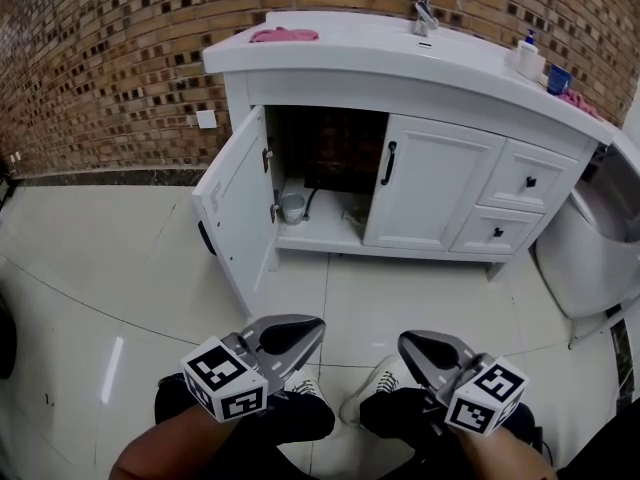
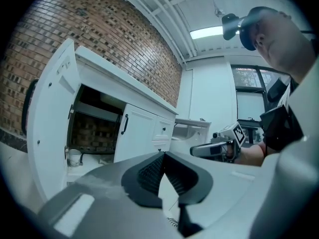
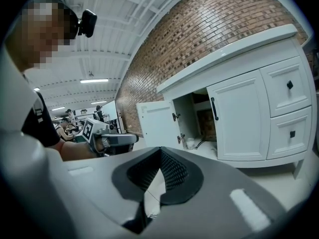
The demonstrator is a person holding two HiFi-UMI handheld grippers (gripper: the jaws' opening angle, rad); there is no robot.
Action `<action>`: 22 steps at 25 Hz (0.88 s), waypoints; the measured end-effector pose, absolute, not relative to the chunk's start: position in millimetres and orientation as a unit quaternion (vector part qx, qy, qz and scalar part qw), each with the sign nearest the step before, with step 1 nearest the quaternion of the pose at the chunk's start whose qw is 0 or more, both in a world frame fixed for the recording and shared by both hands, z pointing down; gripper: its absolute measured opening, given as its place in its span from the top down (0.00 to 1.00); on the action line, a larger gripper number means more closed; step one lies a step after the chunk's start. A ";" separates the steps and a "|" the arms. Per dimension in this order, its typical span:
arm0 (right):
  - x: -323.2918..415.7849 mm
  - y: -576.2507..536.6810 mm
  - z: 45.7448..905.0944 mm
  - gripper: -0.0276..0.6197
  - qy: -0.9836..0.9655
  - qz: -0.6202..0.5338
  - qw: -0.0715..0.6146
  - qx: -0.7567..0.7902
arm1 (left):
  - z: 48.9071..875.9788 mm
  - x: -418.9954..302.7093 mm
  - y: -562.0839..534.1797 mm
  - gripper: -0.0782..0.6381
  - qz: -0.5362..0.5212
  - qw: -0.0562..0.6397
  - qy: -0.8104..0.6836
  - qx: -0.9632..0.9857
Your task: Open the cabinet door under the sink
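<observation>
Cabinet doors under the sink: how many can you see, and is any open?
2. The left door stands swung wide open; the right door next to it is shut. No others seem hidden.

Bright overhead strip lighting; floor glare; fisheye edges, apparently slightly soft.

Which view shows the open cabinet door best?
Head view: the door shows whole, swung wide to the left. The left gripper view shows its inner face close up; the right gripper view shows it small and distant.
</observation>
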State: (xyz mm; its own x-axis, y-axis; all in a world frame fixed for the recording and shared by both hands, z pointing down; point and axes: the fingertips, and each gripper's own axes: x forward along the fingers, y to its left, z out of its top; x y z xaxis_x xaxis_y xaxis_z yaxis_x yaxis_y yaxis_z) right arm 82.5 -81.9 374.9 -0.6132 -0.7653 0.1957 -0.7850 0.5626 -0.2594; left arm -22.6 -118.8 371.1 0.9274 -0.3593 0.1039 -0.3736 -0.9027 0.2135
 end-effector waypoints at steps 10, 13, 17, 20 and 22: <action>79.0 -80.8 374.7 0.95 -0.888 0.151 0.042 0.432 | 370.6 -24.2 -119.9 0.88 0.033 0.111 -0.191 0.975; 79.3 -81.9 376.0 0.95 -0.887 0.149 0.046 0.435 | 370.4 -23.8 -119.4 0.88 0.033 0.112 -0.189 0.975; 80.5 -82.9 379.1 0.95 -0.885 0.154 0.048 0.437 | 372.0 -24.2 -119.1 0.88 0.033 0.112 -0.187 0.975; 81.4 -83.0 379.4 0.95 -0.885 0.154 0.049 0.438 | 372.1 -23.5 -119.2 0.88 0.032 0.112 -0.188 0.975; 81.3 -82.9 378.6 0.95 -0.885 0.154 0.048 0.437 | 371.4 -23.6 -119.3 0.88 0.033 0.112 -0.191 0.975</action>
State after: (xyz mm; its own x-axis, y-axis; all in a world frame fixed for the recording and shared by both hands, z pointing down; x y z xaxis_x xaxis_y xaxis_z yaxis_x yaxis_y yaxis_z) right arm 81.3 -82.9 378.6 -0.6133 -0.7588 0.2191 -0.7883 0.5706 -0.2302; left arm -23.6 -119.3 371.4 0.9248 -0.3653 0.1068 -0.3800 -0.9016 0.2065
